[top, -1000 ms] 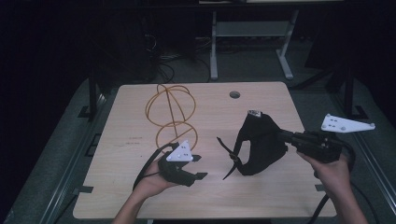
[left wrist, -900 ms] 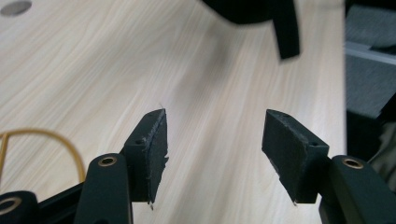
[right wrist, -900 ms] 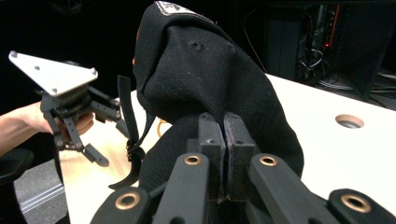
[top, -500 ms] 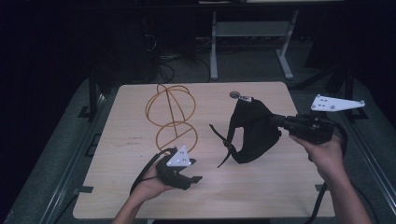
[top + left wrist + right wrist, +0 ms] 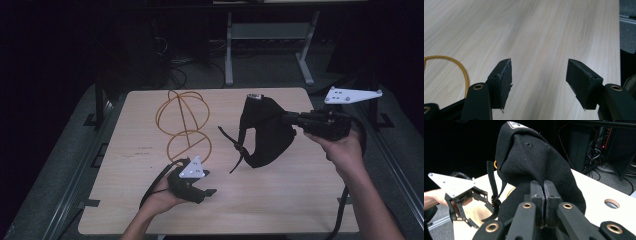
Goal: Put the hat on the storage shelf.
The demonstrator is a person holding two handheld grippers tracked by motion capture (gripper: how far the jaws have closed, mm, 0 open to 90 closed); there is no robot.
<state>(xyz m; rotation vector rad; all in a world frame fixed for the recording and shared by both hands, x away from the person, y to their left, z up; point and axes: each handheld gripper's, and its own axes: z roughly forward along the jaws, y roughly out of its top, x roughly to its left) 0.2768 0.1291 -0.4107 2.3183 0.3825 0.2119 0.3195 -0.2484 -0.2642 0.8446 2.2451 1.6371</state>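
while r gripper (image 5: 543, 195) pinches black bag (image 5: 534, 162), l gripper (image 5: 539, 82) gapes.

Both grippers, left (image 5: 212, 191) and right (image 5: 286, 119), are black linkage frames with brass-coloured pivot pins, blocky black pads (image 5: 504, 75) with small screw holes, a grey three-cornered plate (image 5: 352, 95) with tiny holes, a trailing black cable (image 5: 342, 210), on bare forearms.
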